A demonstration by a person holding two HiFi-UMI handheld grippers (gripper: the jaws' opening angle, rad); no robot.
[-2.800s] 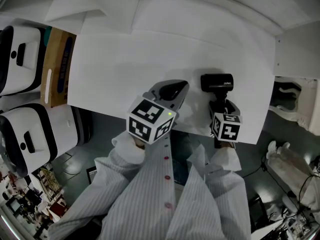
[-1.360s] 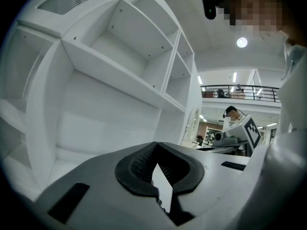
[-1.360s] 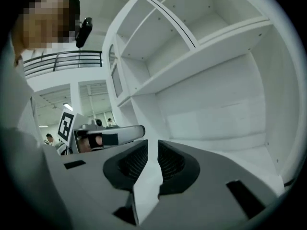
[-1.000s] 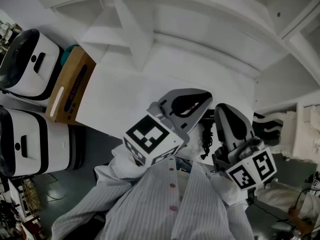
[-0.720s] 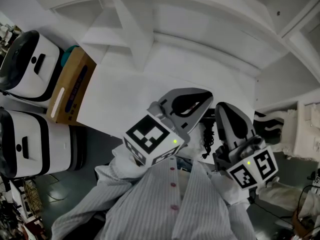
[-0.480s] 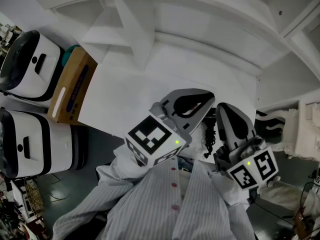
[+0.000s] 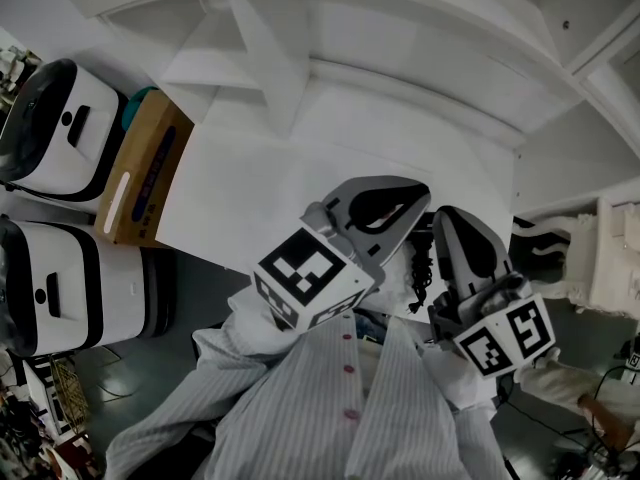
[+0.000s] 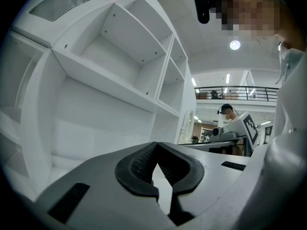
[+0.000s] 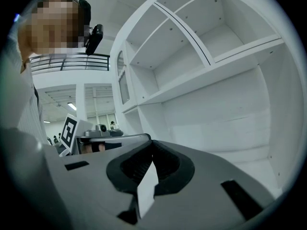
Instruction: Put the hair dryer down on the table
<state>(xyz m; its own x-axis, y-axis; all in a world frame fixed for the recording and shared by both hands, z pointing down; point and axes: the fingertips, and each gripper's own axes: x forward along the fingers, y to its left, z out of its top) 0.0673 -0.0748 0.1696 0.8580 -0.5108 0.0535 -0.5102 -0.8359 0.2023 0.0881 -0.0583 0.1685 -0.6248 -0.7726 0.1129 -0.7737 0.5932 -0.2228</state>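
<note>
One shelving unit (image 7: 400, 28) up top, one table (image 7: 260, 188) below. At nine o'clock, two white machines (image 7: 55, 118) and one box (image 7: 140, 168). At five, left gripper (image 7: 395, 196) and right gripper (image 7: 458, 238), jaws together, empty. One curly cord (image 7: 418, 268) shows between them; the dryer is hidden.

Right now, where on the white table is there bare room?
The white table is bare across its middle and far side, from the brown cardboard box at its left edge to the white shelving behind. Its near right corner is crowded: left gripper, right gripper, black coiled cord.
</note>
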